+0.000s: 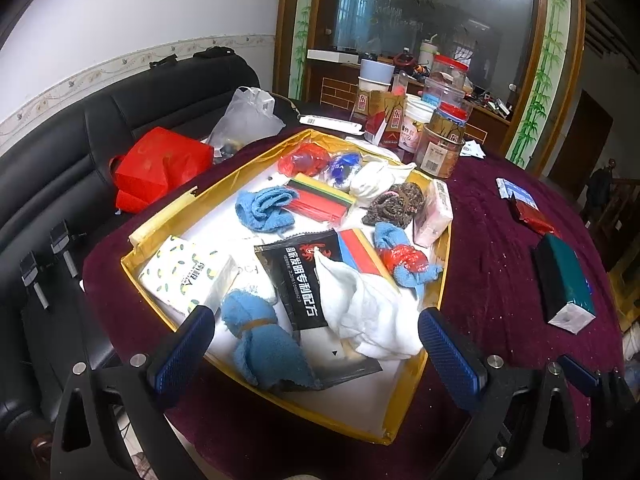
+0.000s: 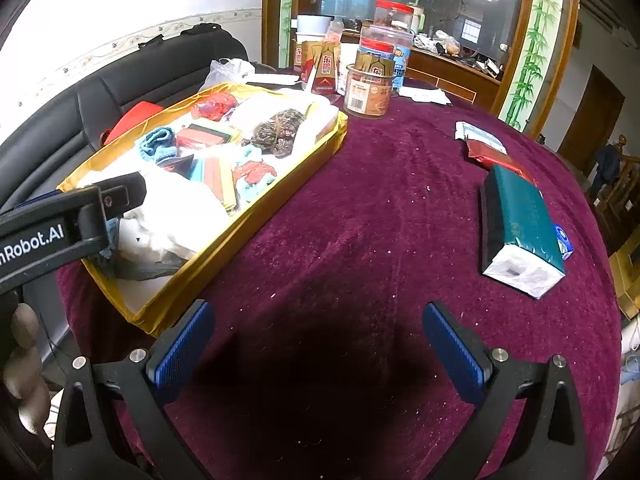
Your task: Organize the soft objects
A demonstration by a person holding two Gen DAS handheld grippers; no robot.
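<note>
Bench (image 2: 360, 208) draped in maroon velvet, black sofa (image 1: 120, 120) behind. Yellow tray (image 1: 412, 380) on bench holds blue cloths (image 1: 264, 208), white cloth (image 1: 368, 312), tissue pack (image 1: 188, 276). Left tongs (image 1: 316, 352) wide open above tray, empty. Right tongs (image 2: 318, 348) wide open over bare velvet, empty. Green tissue box (image 2: 520, 224) well right of tray.

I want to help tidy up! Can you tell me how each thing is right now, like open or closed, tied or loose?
Left gripper: open, empty, over the tray.
Right gripper: open, empty, over bare tablecloth.
Yellow tray: lidless, full.
Near blue towel: bunched, banded.
White cloth: loose, crumpled.
Black sachet: lying flat.
Green tissue pack: on its side, outside tray.
Red-lidded jar: lid on.
</note>
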